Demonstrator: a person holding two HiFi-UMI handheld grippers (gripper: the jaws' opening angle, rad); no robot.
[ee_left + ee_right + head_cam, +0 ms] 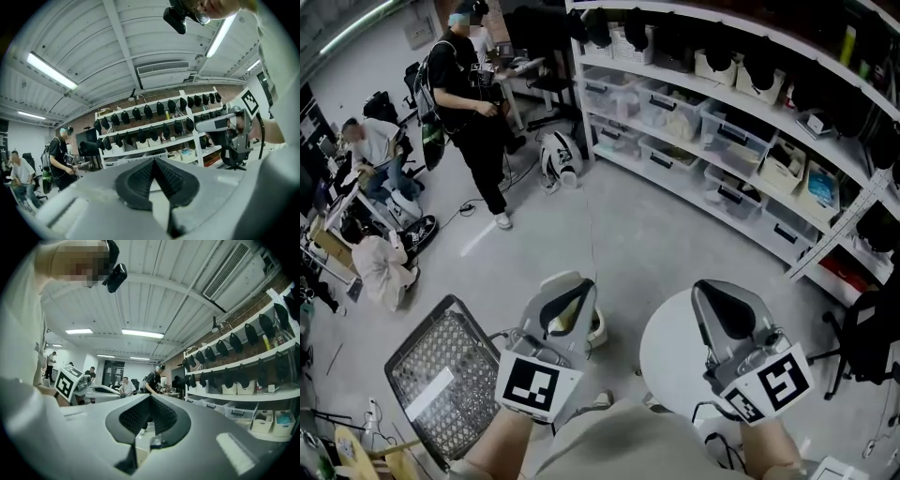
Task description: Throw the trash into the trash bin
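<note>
Open grey floor [647, 234] lay ahead, bounded right by shelving [741, 141]; a standing person [473, 103] was far left. Left gripper [569, 286] and right gripper [710, 291]: jaws pressed together, nothing between. Shelf-box labels were too small to read. Trash bin [412, 352], black wire mesh, stood on the floor beside the left gripper, with a white sheet [431, 394] inside.

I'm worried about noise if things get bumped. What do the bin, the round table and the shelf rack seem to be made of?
The bin looks like dark metal mesh: a fine grid you can see through. The round table has a smooth, matte white top, laminate or plastic, I cannot tell which. The shelf rack seems white painted metal, going by its thin uprights.
</note>
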